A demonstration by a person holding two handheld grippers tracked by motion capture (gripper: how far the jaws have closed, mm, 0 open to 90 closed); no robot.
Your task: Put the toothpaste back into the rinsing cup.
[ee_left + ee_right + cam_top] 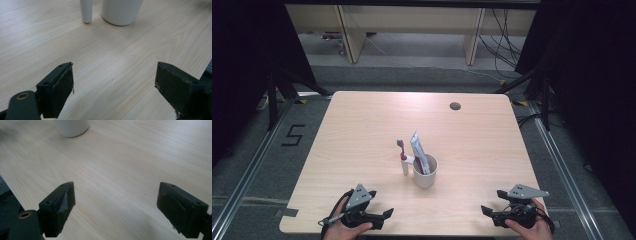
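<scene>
A pale wooden desk (pixel 362 130) with rounded corners and a small dark round grommet hole (pixel 455 106) near its far edge takes up the middle of the high view. Just below the centre of that frame stands a white round ceramic cup (pixel 425 173) holding a white and pink toothpaste tube (pixel 419 152), which leans toward the upper left. Just beside the cup, on its left, a white-handled toothbrush with a red head (pixel 402 156) stands upright on the desk. At the lower left of the frame, the black left gripper (pixel 388 213) lies at the desk's near edge, its fingers spread wide apart and holding nothing. At the lower right, the black right gripper (pixel 485 209) rests likewise, fingers wide apart, well away from the cup.
</scene>
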